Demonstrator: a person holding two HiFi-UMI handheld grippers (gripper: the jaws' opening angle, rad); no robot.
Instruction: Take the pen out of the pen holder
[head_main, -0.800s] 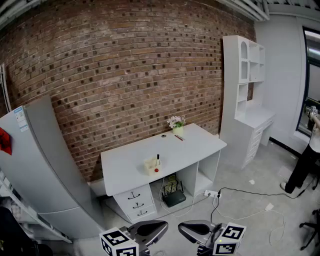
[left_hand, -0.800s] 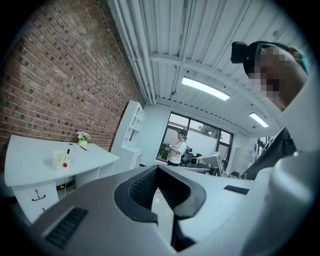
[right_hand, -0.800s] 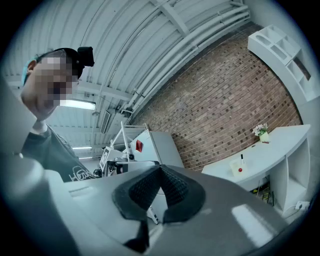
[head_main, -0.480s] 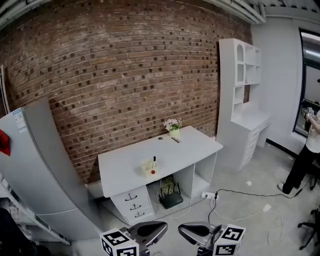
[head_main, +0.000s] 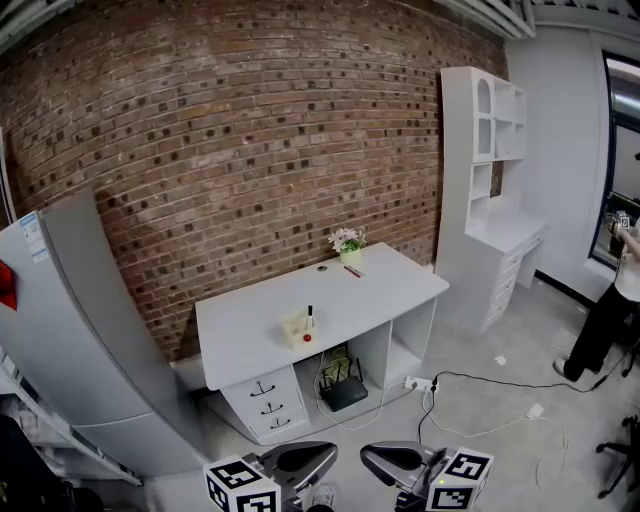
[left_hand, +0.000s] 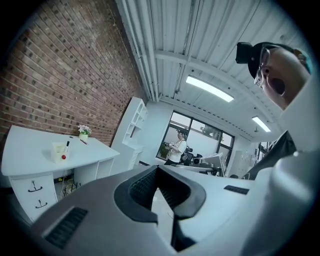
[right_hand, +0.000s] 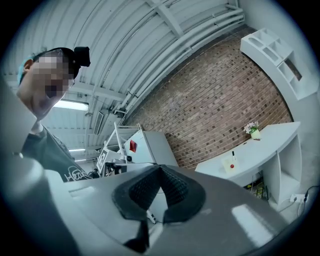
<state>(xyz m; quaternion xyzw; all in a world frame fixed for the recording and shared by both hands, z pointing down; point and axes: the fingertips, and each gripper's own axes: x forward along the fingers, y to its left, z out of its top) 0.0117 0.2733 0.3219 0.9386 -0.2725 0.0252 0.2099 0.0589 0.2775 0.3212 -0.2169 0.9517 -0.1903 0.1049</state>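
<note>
A pale pen holder (head_main: 297, 329) stands on the white desk (head_main: 385, 290) far across the room, with a dark pen (head_main: 310, 316) upright in it and a small red ball (head_main: 307, 337) at its side. Both grippers sit at the bottom edge of the head view, far from the desk. My left gripper (head_main: 318, 457) is shut with nothing in it, and so is my right gripper (head_main: 378, 459). The left gripper view shows the shut jaws (left_hand: 158, 170) and the holder (left_hand: 60, 152) far off to the left. In the right gripper view the jaws (right_hand: 161, 170) meet, with the holder (right_hand: 230, 163) distant on the right.
A grey fridge (head_main: 70, 330) stands left of the desk and a tall white shelf unit (head_main: 490, 200) to its right. On the desk are a flower pot (head_main: 350, 247) and a red pen (head_main: 353, 271). Cables (head_main: 480, 395) lie on the floor; a person (head_main: 612, 320) stands far right.
The head view has shifted slightly, so the desk sits a little further left in the picture. Both grippers stay shut at the bottom edge.
</note>
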